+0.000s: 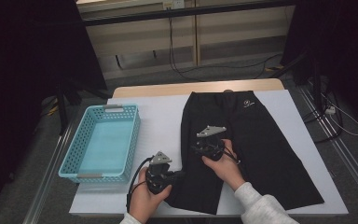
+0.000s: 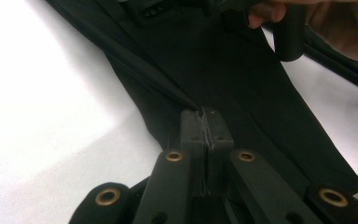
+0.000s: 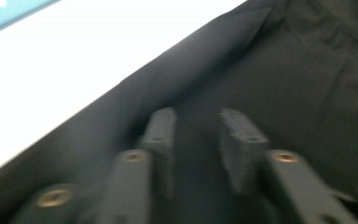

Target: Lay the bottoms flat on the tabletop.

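Black trousers lie flat on the white table cover, waistband at the far side with a small white logo. My left gripper is at the near left leg's edge; in the left gripper view its jaws are pinched together on a fold of the black fabric. My right gripper rests over the left leg near the middle. In the right gripper view, which is blurred, its jaws stand apart just above the dark cloth, with fabric below the gap and nothing pressed between the pads.
A light blue plastic basket stands on the left of the table, nothing in it; its corner shows in the right gripper view. The other hand and gripper appear far off in the left gripper view. Cables run on the floor behind the table.
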